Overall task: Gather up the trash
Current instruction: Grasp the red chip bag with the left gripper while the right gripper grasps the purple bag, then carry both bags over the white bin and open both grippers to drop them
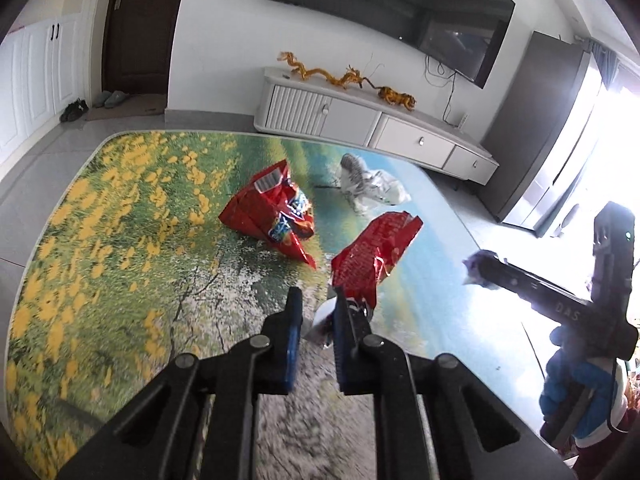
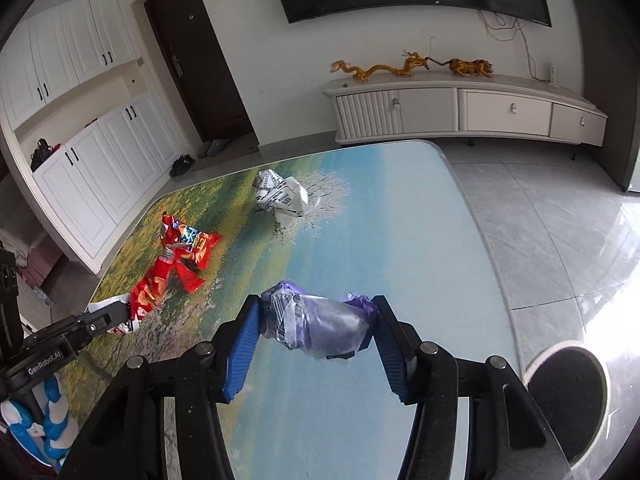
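1. Left wrist view: the table (image 1: 120,240), with its printed meadow-and-sky cover, fills the ground beyond both pairs of jaws, and the trash not yet collected lies on it ahead of them.
2. The big red snack bag (image 1: 272,212) lies crumpled on the table, ahead of the left gripper (image 1: 316,312) and a little to its left, well apart from the fingertips. Its long axis runs slantwise, from far-left to near-right.
3. The white crumpled wrapper (image 1: 368,184) lies farther out, ahead and slightly right of the left jaws. In the right wrist view it is ahead and a little left of the right gripper (image 2: 320,312), apart from both.
4. The red wrapper (image 1: 372,260) is pinched by its lower edge in the left gripper, jaws closed tight on it. It stands up and to the right from the tips, clear of the table.
5. The purple-and-clear wrapper (image 2: 316,320) sits crosswise between the right gripper's blue pads, which are part-way apart and clamped on its two ends.
6. Judgement: both jaws are loaded, so nothing more can be grasped until they are emptied. After that, the left gripper is the nearer one to the big red snack bag; the white crumpled wrapper lies about midway between the two.
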Motion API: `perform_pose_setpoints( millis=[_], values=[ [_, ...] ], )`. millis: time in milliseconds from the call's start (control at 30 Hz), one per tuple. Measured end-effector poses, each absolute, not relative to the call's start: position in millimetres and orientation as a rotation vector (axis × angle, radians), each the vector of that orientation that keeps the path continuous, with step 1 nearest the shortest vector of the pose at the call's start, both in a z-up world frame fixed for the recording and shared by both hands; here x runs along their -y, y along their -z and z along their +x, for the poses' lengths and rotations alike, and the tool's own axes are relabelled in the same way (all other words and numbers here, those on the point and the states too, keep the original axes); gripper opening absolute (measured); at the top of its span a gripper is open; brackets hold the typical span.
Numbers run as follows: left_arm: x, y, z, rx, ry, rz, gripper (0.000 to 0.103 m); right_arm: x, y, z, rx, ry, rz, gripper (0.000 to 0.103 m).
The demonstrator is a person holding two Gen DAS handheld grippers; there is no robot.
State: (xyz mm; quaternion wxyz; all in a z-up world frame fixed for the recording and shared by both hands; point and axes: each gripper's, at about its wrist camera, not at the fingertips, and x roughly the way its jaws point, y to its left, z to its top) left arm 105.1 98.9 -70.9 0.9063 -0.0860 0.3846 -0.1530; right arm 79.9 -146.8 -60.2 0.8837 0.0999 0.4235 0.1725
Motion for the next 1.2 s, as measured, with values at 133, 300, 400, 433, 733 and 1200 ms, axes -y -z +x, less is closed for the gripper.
perform_pose_setpoints(
  millis=[133,300,400,433,733,1200],
  values=[
    [-89,50,82,-0.758,0.282,-0.149,0.013,165,43,52,-0.835,-0.332,0.203,0.052],
    [-67,23,51,-0.682,0.226,-0.062,0.013,189,22,19,-0.770,-0.293,0.192,0.052],
    [-55,11,37,-0.644,0.217,-0.027,0.013,205,12,4,-0.740,-0.271,0.201,0.052],
    [-50,6,33,-0.633,0.217,-0.017,0.013,210,9,0,-0.732,-0.265,0.207,0.052],
    [-12,-20,8,-0.560,0.213,0.090,0.013,254,-2,-27,-0.674,-0.195,0.235,0.052],
    [58,-38,7,-0.523,0.288,0.209,0.013,338,13,-45,-0.634,-0.042,0.348,0.052]
  ],
)
